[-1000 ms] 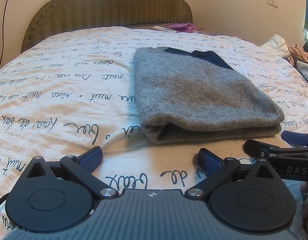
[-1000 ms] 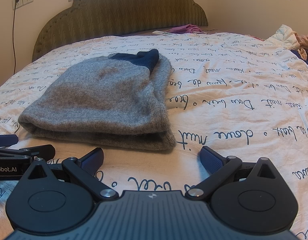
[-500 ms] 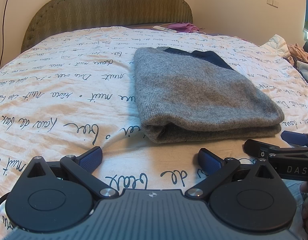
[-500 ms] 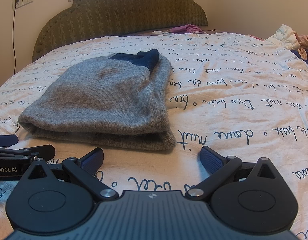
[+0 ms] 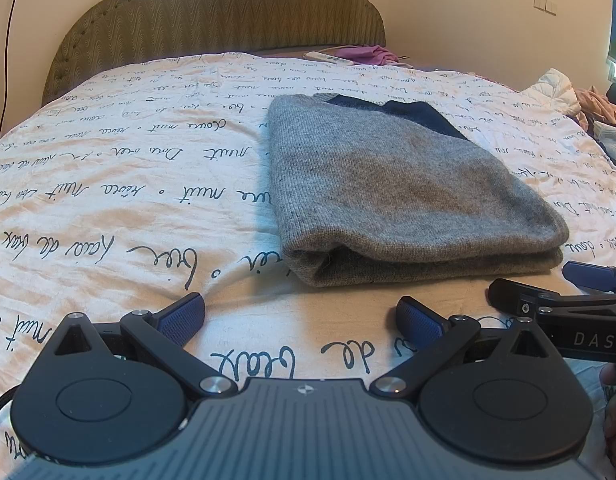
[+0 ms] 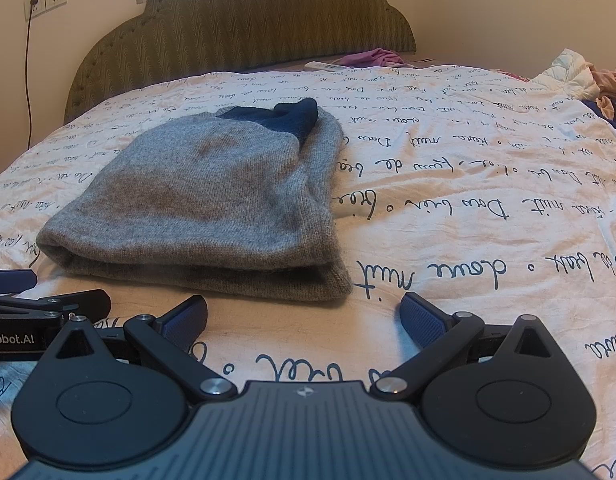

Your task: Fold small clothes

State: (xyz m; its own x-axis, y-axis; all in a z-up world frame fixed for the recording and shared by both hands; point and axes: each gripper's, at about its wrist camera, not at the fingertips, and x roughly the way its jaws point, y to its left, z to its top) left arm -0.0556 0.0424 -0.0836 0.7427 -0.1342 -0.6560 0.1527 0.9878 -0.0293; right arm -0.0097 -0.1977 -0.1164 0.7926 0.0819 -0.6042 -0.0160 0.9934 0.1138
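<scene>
A grey knit sweater (image 5: pixel 400 184) with a dark blue part at its far end lies folded flat on the bed; it also shows in the right wrist view (image 6: pixel 211 200). My left gripper (image 5: pixel 299 316) is open and empty, just short of the sweater's near edge. My right gripper (image 6: pixel 303 316) is open and empty, also just short of the near edge. Each gripper shows at the side of the other's view: the right one (image 5: pixel 556 300), the left one (image 6: pixel 47 304).
The bed cover (image 5: pixel 107 200) is white with black handwriting print. A green padded headboard (image 5: pixel 219 12) stands at the back. Purple cloth (image 5: pixel 368 54) lies near it. A pile of clothes (image 5: pixel 568 96) sits at the right edge.
</scene>
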